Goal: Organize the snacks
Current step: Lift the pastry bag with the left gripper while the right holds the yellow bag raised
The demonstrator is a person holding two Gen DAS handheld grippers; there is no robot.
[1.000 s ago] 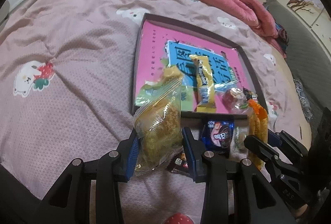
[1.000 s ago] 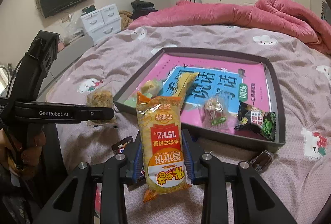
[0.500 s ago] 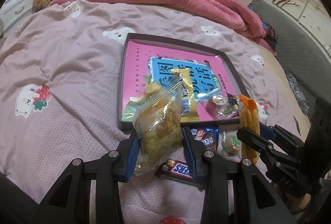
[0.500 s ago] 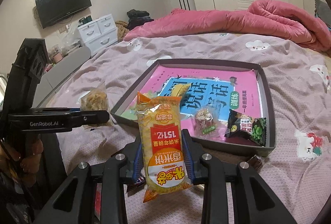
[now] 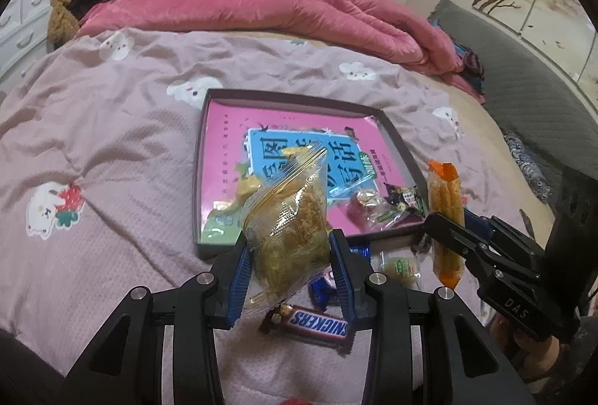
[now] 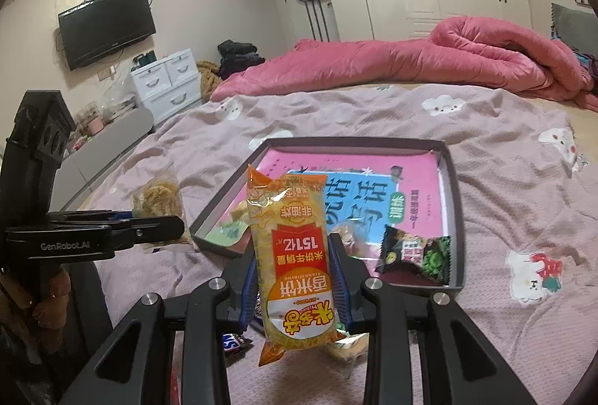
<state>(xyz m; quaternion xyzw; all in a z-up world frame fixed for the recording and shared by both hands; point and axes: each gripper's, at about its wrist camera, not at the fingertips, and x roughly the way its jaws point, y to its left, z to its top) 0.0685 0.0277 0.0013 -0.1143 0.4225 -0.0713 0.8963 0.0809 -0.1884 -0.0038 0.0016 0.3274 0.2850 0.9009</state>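
My left gripper [image 5: 289,268] is shut on a clear bag of golden floss snack [image 5: 289,229], held above the bed in front of the dark tray [image 5: 299,97]. My right gripper [image 6: 295,276] is shut on an orange rice-cracker pack [image 6: 295,255], upright in the air; it also shows in the left wrist view [image 5: 446,218]. The tray has a pink and blue floor [image 6: 411,181] and holds several small snacks, among them a green pea packet [image 6: 415,253].
A Snickers bar [image 5: 317,321], a blue wrapped candy [image 5: 323,289] and a pale green sweet [image 5: 401,266] lie on the pink bedspread [image 5: 112,151] below my grippers. A rolled pink duvet [image 5: 299,16] lies behind the tray. White drawers [image 6: 168,83] stand at the left.
Both grippers have lifted and drawn back from the tray with their snacks still held. The tray looks smaller and more of the room shows.
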